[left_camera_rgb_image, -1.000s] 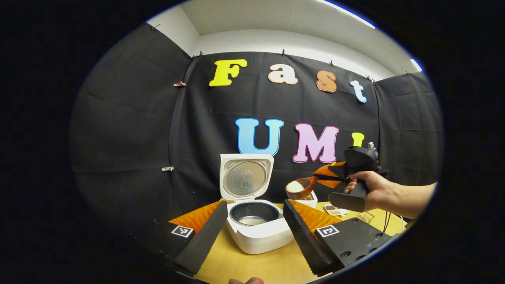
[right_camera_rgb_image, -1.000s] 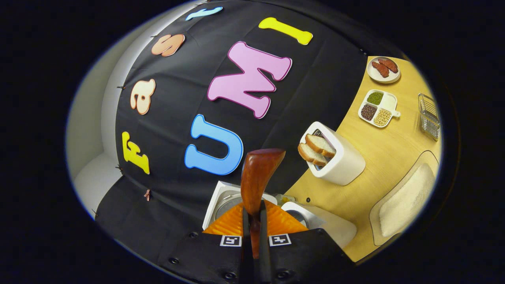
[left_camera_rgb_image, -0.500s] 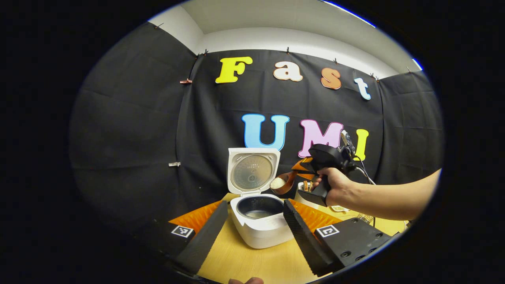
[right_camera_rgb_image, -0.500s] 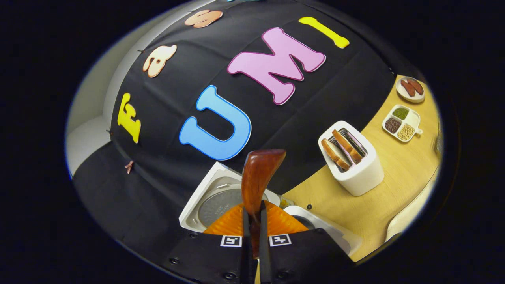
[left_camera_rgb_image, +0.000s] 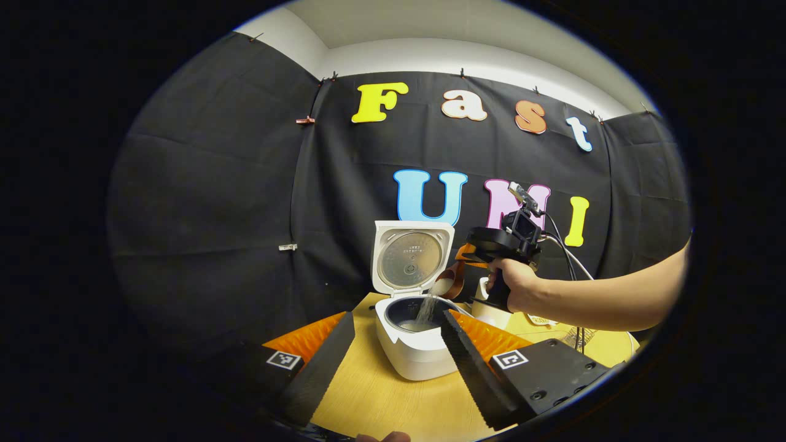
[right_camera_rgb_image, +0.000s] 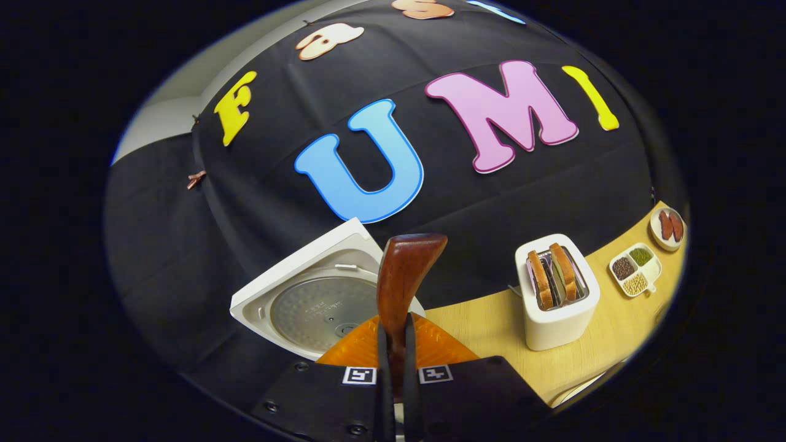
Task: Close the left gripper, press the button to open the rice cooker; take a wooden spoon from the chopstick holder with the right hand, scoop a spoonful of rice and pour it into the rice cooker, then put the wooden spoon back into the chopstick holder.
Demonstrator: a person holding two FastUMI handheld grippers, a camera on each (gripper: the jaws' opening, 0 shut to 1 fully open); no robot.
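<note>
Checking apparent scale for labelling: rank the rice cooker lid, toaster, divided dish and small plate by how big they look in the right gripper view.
1. Rice cooker lid, though it sits nearest the camera.
2. Toaster.
3. Divided dish.
4. Small plate, near the curved edge, so unsure against the dish.

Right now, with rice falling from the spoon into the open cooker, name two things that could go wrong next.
1. The wooden spoon tips near the right rim of the rice cooker, so some of the rice may land on the table.
2. The raised lid stands close behind the spoon; a swing of the right gripper could knock it.
</note>
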